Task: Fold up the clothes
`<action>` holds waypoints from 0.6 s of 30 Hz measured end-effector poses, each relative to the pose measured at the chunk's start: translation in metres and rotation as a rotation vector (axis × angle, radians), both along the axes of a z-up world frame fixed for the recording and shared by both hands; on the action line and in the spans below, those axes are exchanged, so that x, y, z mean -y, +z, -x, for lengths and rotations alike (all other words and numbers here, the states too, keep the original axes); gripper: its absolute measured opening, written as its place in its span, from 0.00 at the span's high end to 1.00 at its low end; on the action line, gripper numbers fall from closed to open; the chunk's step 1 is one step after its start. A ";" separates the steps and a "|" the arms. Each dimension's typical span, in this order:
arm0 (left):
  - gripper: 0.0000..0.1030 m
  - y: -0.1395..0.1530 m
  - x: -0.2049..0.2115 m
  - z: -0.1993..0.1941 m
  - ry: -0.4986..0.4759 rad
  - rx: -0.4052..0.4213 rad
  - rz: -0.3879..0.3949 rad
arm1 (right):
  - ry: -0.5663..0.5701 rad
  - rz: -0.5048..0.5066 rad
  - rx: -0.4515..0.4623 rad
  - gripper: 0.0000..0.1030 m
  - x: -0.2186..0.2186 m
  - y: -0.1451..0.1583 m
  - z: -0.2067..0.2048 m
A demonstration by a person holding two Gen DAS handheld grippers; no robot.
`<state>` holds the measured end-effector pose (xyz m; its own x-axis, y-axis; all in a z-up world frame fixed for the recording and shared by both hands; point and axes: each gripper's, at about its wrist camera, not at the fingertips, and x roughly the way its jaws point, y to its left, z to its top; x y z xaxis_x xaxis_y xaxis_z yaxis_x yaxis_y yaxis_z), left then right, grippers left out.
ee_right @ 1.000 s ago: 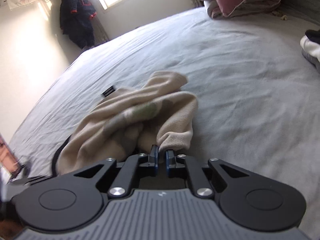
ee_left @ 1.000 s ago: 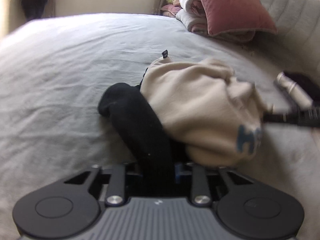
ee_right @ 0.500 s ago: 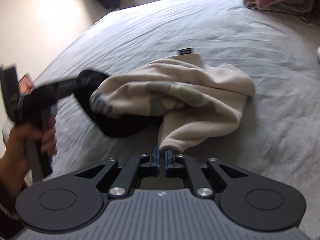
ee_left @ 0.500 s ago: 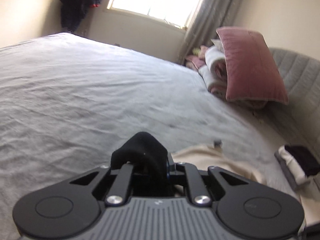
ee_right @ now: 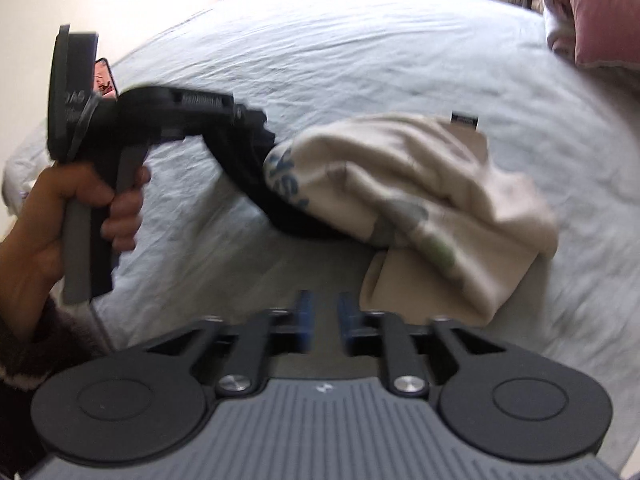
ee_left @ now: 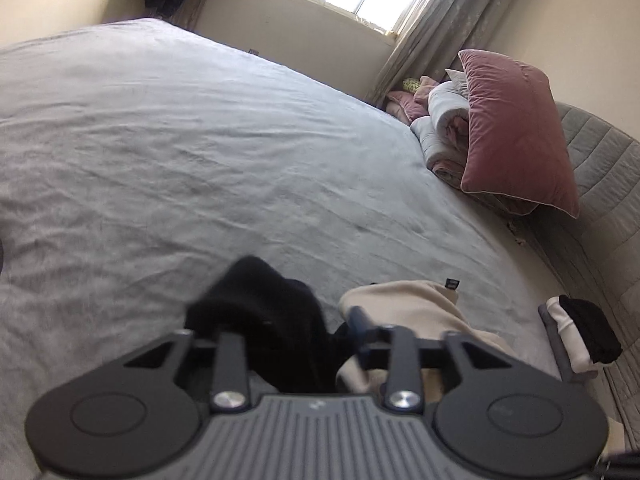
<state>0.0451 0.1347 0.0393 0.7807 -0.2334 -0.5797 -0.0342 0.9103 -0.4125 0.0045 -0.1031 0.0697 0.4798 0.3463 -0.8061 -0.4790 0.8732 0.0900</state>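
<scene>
Cream garment (ee_right: 420,204) | bunched on grey bed (ee_right: 360,52) | right gripper (ee_right: 323,316) just opened, emptied beside it | left gripper (ee_left: 288,320) just parted, black sleeve (ee_left: 272,312) lying between, unpinched.

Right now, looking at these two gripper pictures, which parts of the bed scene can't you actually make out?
- Left wrist view: the left gripper is smeared by motion; black fabric covers one finger, so any contact is unclear.
- Right wrist view: the blue lettering on the cream garment is blurred and folded over.
- Right wrist view: the right gripper is blurred.
- Left wrist view: the folded pile is cut off by the gripper body.
</scene>
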 end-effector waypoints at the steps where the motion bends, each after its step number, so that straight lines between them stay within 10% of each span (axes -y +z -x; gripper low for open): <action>1: 0.46 0.000 -0.002 0.001 0.001 -0.007 0.001 | 0.000 0.011 0.024 0.44 -0.003 0.002 -0.003; 15: 0.45 -0.019 -0.022 -0.011 0.023 -0.164 -0.010 | 0.119 0.255 0.065 0.33 -0.082 -0.033 -0.086; 18: 0.45 -0.022 -0.020 -0.014 0.007 -0.181 -0.030 | 0.137 0.302 0.093 0.50 -0.089 -0.038 -0.099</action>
